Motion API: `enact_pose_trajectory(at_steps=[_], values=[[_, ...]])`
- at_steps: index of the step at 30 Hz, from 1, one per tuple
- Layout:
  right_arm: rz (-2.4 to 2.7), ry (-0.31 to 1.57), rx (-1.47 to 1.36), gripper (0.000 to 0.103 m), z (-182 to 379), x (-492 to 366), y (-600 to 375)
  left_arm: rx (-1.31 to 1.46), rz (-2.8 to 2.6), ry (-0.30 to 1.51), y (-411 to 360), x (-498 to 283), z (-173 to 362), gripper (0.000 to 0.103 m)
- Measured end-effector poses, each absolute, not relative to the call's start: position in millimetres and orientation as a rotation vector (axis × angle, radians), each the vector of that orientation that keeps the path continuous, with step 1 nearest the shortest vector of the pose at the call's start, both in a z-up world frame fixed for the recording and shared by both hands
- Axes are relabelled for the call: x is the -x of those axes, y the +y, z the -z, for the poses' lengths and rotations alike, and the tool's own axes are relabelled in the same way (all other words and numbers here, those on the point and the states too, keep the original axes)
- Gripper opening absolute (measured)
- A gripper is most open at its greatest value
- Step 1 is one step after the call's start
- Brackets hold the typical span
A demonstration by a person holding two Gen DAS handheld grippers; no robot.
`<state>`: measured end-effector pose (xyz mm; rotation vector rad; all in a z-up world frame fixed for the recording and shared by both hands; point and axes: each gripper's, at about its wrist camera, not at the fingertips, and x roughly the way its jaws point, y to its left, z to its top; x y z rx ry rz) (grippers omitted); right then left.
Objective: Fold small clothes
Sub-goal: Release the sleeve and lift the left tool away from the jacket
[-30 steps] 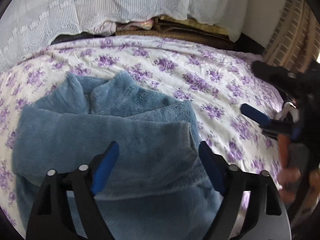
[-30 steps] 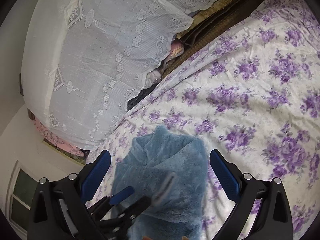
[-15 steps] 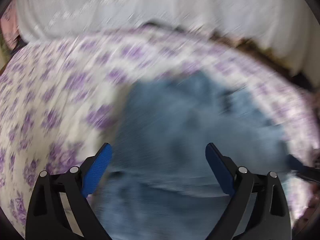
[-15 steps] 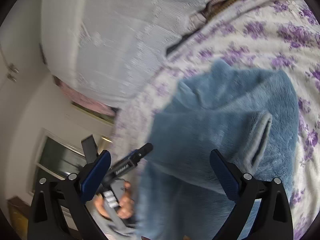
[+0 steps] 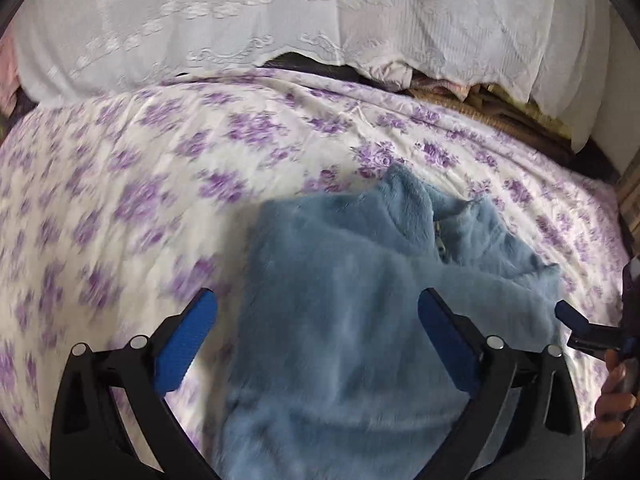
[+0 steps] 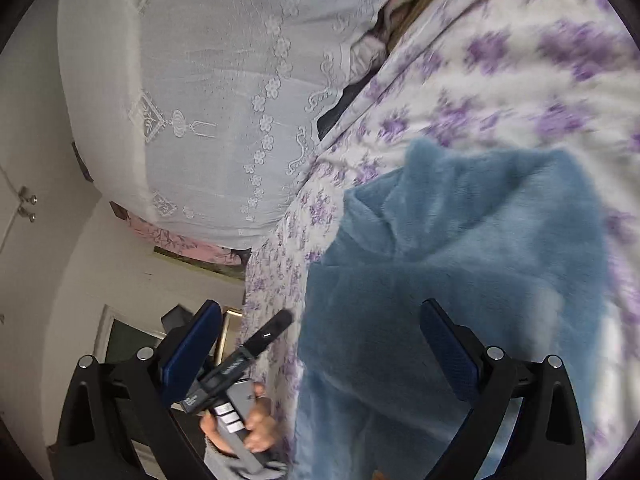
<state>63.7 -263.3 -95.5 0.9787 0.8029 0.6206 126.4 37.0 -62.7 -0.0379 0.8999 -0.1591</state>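
A fluffy blue zip-up garment (image 5: 360, 304) lies partly folded on the purple-flowered bed sheet (image 5: 160, 184), collar and zipper toward the far side. My left gripper (image 5: 318, 340) is open and empty, hovering over the garment's near left part. My right gripper (image 6: 320, 348) is open and empty, over the garment (image 6: 460, 264) at its left edge. The right gripper's finger (image 5: 572, 322) shows at the right edge of the left wrist view, beside the garment. The left gripper's body (image 6: 240, 364) and the hand holding it show low in the right wrist view.
A white lace cover (image 5: 280, 20) drapes over a pile at the bed's far side, with folded bedding (image 5: 500, 100) under it. A wall and a window (image 6: 128, 340) lie beyond the bed's left edge in the right wrist view.
Both grippers swung around the garment. The left view shifted left, so the garment now sits right of centre. The right view came closer and rolled, with the garment filling its lower right.
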Motion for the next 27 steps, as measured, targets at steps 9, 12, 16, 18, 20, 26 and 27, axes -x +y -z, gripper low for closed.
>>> enact_pose_trajectory(at_steps=[9,12,16,18,20,26,27], values=[[-0.482,0.795,-0.821,0.099,102.5,-61.7,-278.7,0.182,0.116,1.019,79.0,-165.9,115.3,0.098],[-0.589,0.789,-0.900,0.100,95.7,-47.5,-279.5,0.189,0.209,0.947,78.8,-135.1,92.5,0.098],[-0.686,0.816,-0.841,0.100,88.4,-30.6,-254.0,0.028,0.215,0.956,66.1,-108.8,99.4,0.098],[-0.659,0.866,-0.818,0.099,100.3,-31.3,-248.4,0.012,0.178,1.030,72.8,-115.4,126.2,0.099],[-0.624,0.872,-0.826,0.096,115.0,-31.7,-253.9,0.107,0.213,1.032,88.2,-115.1,124.6,0.099],[-0.630,0.778,-0.782,0.100,88.3,5.8,-265.6,0.145,0.208,0.933,105.8,-81.1,94.1,0.098],[-0.642,0.780,-0.794,0.100,89.5,5.8,-265.6,0.146,0.189,0.938,109.1,-83.2,96.2,0.098]])
